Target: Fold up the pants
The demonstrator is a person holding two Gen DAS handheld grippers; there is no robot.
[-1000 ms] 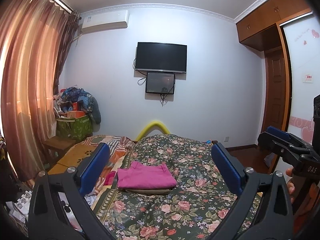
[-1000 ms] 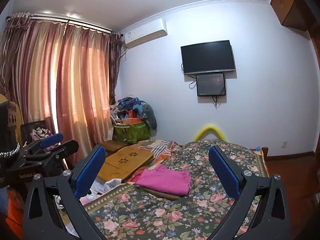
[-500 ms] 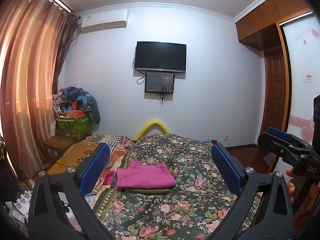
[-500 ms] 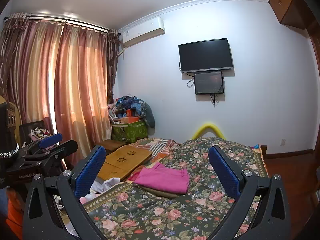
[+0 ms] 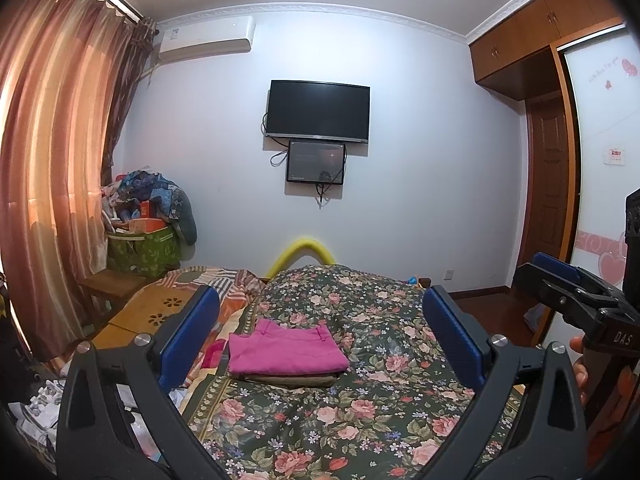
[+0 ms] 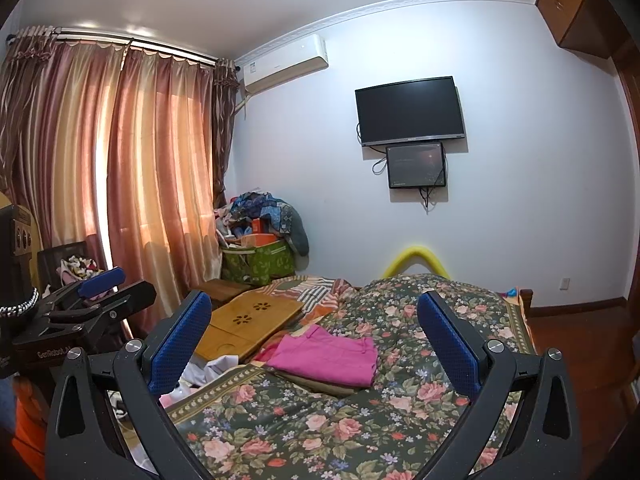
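Observation:
Folded pink pants [image 5: 286,352] lie on a folded olive-brown garment [image 5: 288,380] on the dark floral bedspread [image 5: 360,412]. In the right wrist view the same pink pants [image 6: 328,354] lie left of the bed's middle. My left gripper [image 5: 320,332] is open, held above the near part of the bed, well short of the pants, nothing between its blue pads. My right gripper [image 6: 314,338] is open too, empty, also back from the stack. Each gripper shows at the edge of the other's view: the right gripper [image 5: 576,300], the left gripper [image 6: 92,296].
A bamboo lap tray [image 6: 248,326] and striped bedding [image 6: 316,296] lie left of the bedspread. A green bin heaped with clothes [image 6: 260,256] stands by the curtains [image 6: 132,184]. A yellow padded footboard [image 5: 304,252], a wall TV [image 5: 318,110] and a wooden door [image 5: 550,184] are beyond.
Both views have tilted up very slightly, so the bed and pants sit a little lower in frame. The pants and both open grippers are otherwise as before.

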